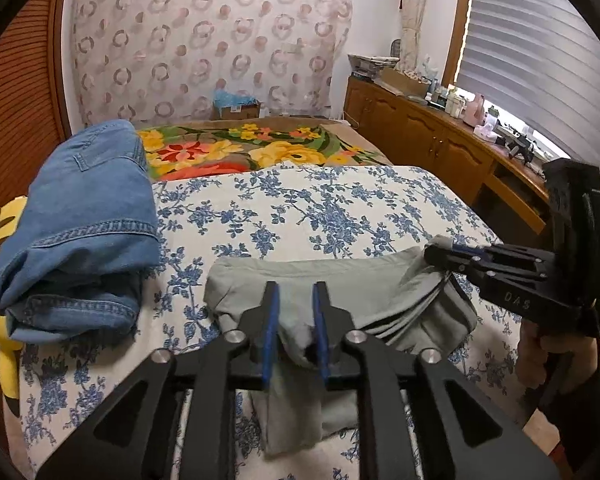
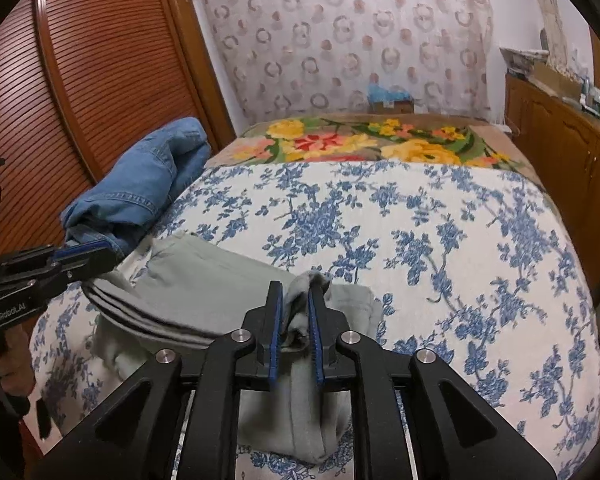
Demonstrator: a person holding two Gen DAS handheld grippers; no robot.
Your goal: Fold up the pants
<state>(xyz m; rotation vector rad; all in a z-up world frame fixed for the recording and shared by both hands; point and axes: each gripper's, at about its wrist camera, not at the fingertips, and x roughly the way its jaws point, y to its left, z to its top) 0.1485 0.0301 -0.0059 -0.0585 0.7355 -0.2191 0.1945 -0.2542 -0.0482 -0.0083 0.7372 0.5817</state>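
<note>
Left gripper fingers slightly apart, a bunch of grey pants between the pads; whether they pinch it, can't tell. Right gripper same: narrow gap, pants corner between the fingers, grip unclear. Pants lie folded in layers near the bed's front edge on the blue-floral cover. Folded jeans at the left edge.

**Layout on the bed**

Folded pants lie on the sheet at its near edge. Jeans lie to their left, by the wardrobe. A blanket lies behind the sheet; cabinets stand right of the bed.
</note>
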